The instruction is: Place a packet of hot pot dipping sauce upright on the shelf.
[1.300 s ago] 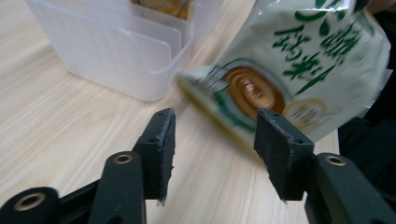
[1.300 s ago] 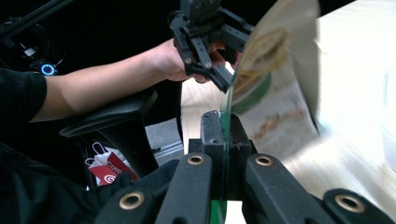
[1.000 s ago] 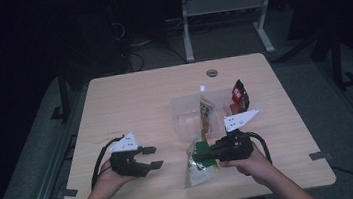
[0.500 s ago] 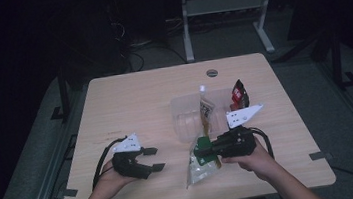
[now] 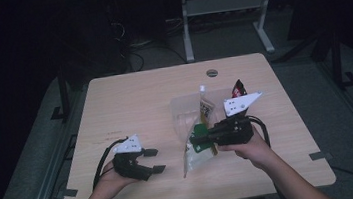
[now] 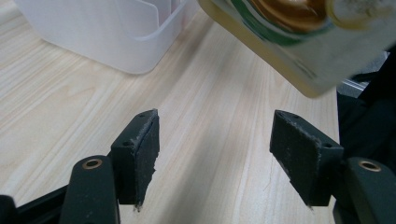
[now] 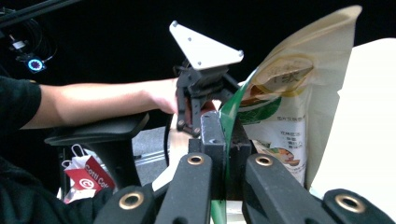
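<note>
Right tongs [image 5: 200, 139] pinch snack bag [image 5: 197, 153] by thin green edge; we fear bag slips, drops on bench [image 5: 129, 100]. Left tongs [image 5: 154, 161] have just been opening, wide, empty. Clear box [image 5: 186, 111] near, may get bumped.

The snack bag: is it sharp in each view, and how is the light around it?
High view: the room is dark, the table dimly lit, and the snack bag small and soft. Left gripper view: bright, even light; the bag is blurred at the top, while the fingers are sharp. Right gripper view: the bag is well lit and fairly sharp against black.
</note>
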The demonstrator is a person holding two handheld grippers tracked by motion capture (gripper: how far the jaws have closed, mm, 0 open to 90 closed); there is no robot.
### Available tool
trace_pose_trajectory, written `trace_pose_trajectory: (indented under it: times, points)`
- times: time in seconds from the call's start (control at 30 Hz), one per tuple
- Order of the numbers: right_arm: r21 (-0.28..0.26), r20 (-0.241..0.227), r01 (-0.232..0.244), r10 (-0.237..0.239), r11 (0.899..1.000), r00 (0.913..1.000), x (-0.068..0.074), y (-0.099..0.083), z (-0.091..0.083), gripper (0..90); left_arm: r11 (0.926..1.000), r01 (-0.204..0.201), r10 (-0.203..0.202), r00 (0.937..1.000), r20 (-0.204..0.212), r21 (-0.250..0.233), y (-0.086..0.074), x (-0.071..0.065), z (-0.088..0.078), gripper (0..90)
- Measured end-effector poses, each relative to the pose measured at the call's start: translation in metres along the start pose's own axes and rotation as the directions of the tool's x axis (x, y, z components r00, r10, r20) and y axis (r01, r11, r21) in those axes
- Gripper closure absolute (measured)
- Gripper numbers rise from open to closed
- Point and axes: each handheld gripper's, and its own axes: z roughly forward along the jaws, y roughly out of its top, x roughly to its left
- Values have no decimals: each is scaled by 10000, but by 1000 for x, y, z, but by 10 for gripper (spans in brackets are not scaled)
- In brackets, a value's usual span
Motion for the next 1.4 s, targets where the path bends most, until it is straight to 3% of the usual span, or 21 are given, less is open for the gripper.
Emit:
trace_pose_trajectory:
  times: [0.4,0.87,1.07,1.4]
  points:
    - [161,544,339,-347,9993,9979,-21,35,0,900,9999,117,-117,9999,13,-25,0,0,0,309]
    - [407,1298,235,-286,9989,9911,-57,63,2,900,9999,73,-73,10000,-16,-85,-1,1,-2,310]
    - [621,1541,110,-205,9980,9878,-70,68,6,900,10000,81,-81,10000,-39,-13,-1,1,-3,309]
    - [735,1894,-328,184,9968,9817,-88,61,12,900,9998,218,-218,9998,-8,-21,-2,0,-3,309]
